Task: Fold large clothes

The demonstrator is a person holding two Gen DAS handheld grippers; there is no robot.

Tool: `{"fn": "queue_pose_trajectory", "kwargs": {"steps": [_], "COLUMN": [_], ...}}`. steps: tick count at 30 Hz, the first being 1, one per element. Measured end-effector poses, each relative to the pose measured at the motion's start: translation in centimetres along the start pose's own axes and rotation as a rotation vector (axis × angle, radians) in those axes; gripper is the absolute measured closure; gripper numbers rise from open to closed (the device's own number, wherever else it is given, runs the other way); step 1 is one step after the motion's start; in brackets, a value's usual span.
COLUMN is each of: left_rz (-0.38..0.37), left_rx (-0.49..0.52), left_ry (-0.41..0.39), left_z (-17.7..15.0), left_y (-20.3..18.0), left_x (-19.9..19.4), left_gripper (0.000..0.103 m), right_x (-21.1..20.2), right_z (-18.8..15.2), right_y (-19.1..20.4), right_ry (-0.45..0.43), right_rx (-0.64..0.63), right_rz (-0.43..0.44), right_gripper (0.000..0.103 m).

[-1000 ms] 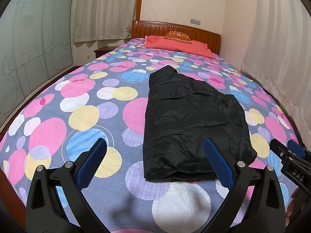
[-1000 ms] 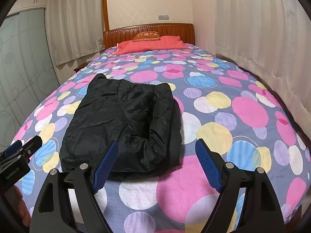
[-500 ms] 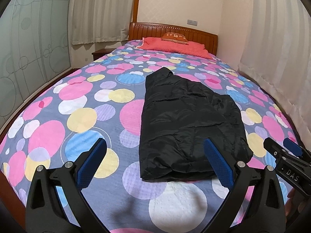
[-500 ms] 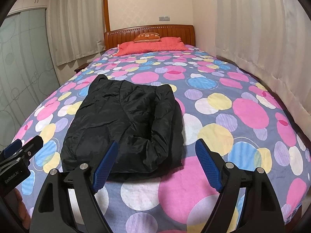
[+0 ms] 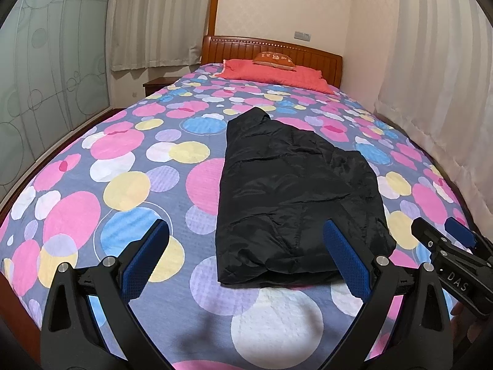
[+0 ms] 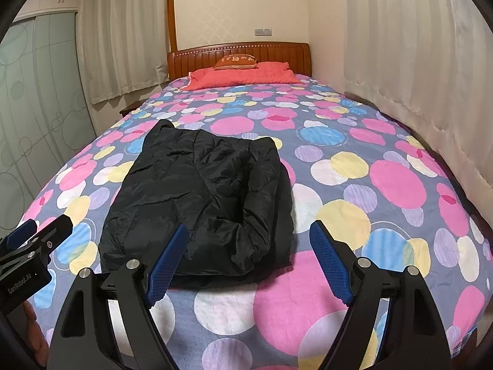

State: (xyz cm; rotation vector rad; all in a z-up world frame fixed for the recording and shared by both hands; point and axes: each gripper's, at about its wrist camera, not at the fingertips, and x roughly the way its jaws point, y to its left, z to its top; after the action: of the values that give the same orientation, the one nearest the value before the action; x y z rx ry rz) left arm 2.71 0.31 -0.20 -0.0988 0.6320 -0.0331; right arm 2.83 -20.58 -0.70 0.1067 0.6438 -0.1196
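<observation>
A black puffy jacket (image 5: 292, 194) lies folded lengthwise on the spotted bedspread (image 5: 123, 160), hood end toward the headboard. It also shows in the right wrist view (image 6: 203, 200). My left gripper (image 5: 246, 259) is open and empty, held above the bed just short of the jacket's near edge. My right gripper (image 6: 249, 262) is open and empty, near the jacket's near right corner. The right gripper also shows at the right edge of the left wrist view (image 5: 443, 243). The left gripper shows at the left edge of the right wrist view (image 6: 37, 240).
A red pillow (image 5: 274, 75) with a small orange cushion (image 5: 272, 59) lies by the wooden headboard (image 5: 234, 49). Curtains (image 6: 416, 77) hang along the right side. A frosted sliding door (image 5: 46, 77) stands on the left. A nightstand (image 5: 155, 86) sits beside the bed.
Both grippers have drawn back and risen slightly, so the jacket sits a little farther off. The jacket has not moved. Both stay open.
</observation>
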Motion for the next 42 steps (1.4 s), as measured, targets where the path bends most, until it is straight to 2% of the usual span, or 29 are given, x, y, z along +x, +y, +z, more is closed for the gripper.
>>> {"fn": "queue_pose_trajectory", "kwargs": {"steps": [20, 25, 29, 42], "left_rz": [-0.002, 0.029, 0.025, 0.032], "left_rx": [0.002, -0.008, -0.012, 0.024], "left_ry": [-0.001, -0.003, -0.002, -0.01], "left_z": [-0.1, -0.29, -0.33, -0.48], "left_y": [-0.06, -0.33, -0.26, -0.75], "left_x": [-0.04, -0.18, -0.24, 0.01], "left_gripper": [0.003, 0.002, 0.002, 0.002], "right_x": [-0.06, -0.07, -0.07, 0.11], "right_z": [0.12, 0.05, -0.04, -0.3], "right_y": [0.26, 0.28, 0.36, 0.76], "right_ry": [-0.001, 0.0, 0.001, 0.012], "right_rx": [-0.006, -0.005, -0.005, -0.008], "right_rz": [0.003, 0.003, 0.005, 0.01], "right_gripper": [0.023, 0.023, 0.023, 0.023]}}
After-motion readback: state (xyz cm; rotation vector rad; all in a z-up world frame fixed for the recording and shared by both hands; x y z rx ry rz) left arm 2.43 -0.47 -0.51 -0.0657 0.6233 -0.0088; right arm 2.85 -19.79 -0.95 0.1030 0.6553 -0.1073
